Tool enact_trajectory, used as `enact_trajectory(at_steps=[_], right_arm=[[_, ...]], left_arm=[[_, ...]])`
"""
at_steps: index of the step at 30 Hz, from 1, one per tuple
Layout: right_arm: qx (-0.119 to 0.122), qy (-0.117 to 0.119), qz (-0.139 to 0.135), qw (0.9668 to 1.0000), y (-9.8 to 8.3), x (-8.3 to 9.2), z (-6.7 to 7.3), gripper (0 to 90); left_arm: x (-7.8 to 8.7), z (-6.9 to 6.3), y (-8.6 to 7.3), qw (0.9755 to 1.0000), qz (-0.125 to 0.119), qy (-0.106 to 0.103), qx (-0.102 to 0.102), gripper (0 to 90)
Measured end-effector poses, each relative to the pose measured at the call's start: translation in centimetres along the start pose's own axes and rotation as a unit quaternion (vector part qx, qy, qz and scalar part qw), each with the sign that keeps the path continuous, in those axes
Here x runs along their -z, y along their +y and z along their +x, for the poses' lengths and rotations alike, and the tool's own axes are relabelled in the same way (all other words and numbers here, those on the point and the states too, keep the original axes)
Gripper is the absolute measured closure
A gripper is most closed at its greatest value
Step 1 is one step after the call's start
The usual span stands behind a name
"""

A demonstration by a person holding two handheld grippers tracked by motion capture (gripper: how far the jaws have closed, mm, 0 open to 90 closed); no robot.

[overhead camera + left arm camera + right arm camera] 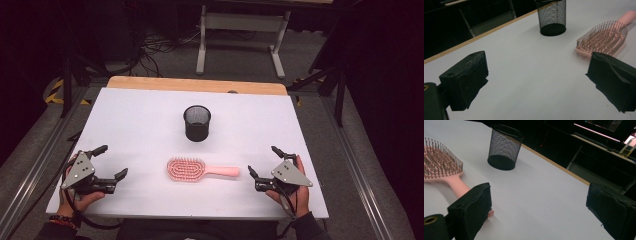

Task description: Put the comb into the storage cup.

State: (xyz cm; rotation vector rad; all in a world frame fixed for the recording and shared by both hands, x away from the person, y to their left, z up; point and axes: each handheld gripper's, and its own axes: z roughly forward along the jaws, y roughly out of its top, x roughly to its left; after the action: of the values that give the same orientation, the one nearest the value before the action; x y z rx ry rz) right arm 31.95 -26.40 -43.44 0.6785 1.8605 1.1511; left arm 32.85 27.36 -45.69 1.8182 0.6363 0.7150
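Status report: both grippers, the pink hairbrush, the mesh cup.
Left hand-held gripper open, empty. Right hand-held gripper open, empty. Pink hairbrush flat on table, bristles up, untouched. Mesh cup upright behind it; nothing between.

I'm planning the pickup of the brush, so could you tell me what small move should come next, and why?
Probably ease the right tongs left toward the pink hairbrush, to straddle its handle. Both tongs stand open and hold nothing, the brush lies flat, bristles up, with its handle pointing at the right tongs, and the black mesh cup stands upright just behind. The left tongs face the bristle end, a poorer grip.
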Motion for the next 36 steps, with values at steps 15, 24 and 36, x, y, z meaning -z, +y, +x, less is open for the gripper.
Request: enact_trajectory(at_steps=[15,24,36], right_arm=[[0.004,0.031,0.020,0.9993,-0.1,-0.9,0.6,5.4],[0.006,0.032,0.025,0.9991,-0.1,-0.9,0.3,5.7],[0.002,0.075,0.054,0.9957,2.1,-1.3,-0.5,5.9]], left_arm=[[-1.1,-0.3,-0.4,0.9987,0.011,-0.049,-0.012,6.2],[-1.4,-0.3,-0.6,0.9987,0.020,-0.044,-0.014,5.8],[-1.2,-0.4,-0.6,0.9986,0.020,-0.048,-0.008,6.2]])
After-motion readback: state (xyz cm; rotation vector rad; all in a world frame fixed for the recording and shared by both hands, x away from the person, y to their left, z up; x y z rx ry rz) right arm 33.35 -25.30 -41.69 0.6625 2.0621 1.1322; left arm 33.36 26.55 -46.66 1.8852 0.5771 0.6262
